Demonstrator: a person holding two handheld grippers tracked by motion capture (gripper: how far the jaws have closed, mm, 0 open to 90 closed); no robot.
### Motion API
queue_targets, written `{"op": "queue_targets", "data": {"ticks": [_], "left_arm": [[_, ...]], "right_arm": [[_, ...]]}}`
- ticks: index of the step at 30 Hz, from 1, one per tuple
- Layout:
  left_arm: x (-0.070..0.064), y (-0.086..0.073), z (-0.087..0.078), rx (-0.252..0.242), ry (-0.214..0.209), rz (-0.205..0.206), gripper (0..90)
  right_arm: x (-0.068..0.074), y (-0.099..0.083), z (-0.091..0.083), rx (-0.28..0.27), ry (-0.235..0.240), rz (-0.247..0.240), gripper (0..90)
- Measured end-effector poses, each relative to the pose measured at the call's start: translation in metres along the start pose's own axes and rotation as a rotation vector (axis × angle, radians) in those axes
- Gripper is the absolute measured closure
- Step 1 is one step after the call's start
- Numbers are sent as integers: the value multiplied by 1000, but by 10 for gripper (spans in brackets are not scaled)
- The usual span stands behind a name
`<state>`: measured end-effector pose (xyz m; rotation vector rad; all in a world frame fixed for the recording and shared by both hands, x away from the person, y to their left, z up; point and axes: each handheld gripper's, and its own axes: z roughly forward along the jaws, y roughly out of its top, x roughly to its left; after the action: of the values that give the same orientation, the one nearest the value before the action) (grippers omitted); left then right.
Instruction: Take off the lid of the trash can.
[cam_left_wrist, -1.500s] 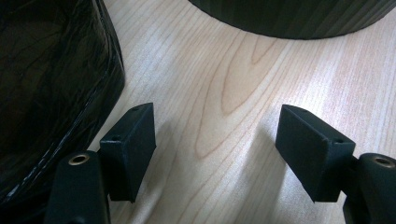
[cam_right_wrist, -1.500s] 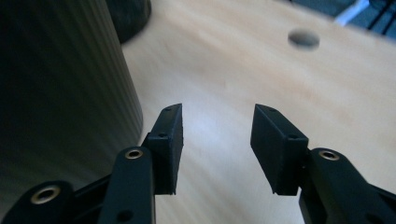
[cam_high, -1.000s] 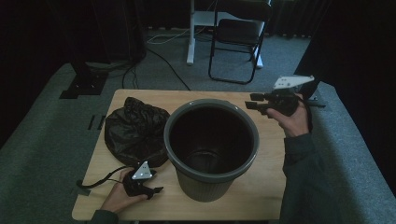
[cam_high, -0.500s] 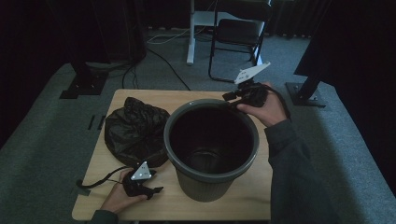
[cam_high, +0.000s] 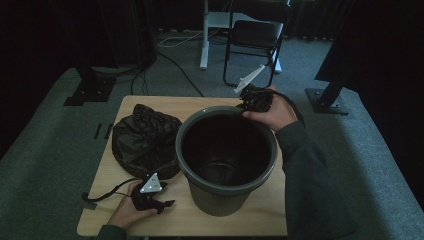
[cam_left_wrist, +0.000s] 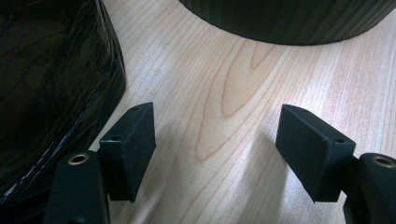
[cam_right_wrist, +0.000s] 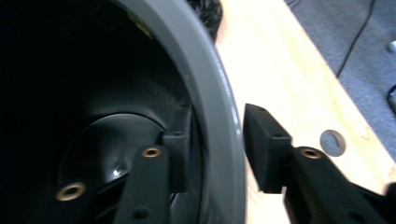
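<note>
Straddling the far rim of the bin (cam_high: 226, 159), right gripper (cam_right_wrist: 215, 154) has one jaw inside the wall, one outside, not yet closed, likely to steady the bin. It stands mid-table beside the black bag (cam_high: 145, 139). Left gripper (cam_left_wrist: 217, 149) rests wide open, empty, on the table (cam_left_wrist: 224, 84).

text: none legible | labels: none | brands: none | numbers: none | checked: bin (cam_high: 226, 165), bag (cam_high: 145, 140), tabletop (cam_high: 250, 220), left gripper (cam_left_wrist: 217, 140), right gripper (cam_right_wrist: 215, 154) — all plain, unmarked surfaces
</note>
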<state>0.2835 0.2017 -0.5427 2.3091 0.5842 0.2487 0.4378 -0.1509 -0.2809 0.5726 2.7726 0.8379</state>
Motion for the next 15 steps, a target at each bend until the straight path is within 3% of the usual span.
{"op": "queue_targets", "data": {"ticks": [5, 9, 15], "left_arm": [[0, 0, 0, -1, 0, 0, 289], [0, 0, 0, -1, 1, 1, 289], [0, 0, 1, -6, 3, -1, 289]], "right_arm": [[1, 0, -2, -6, 13, -15, 734], [-2, -6, -13, -74, 16, -4, 762], [-4, -11, -26, -112, 32, 19, 775]]}}
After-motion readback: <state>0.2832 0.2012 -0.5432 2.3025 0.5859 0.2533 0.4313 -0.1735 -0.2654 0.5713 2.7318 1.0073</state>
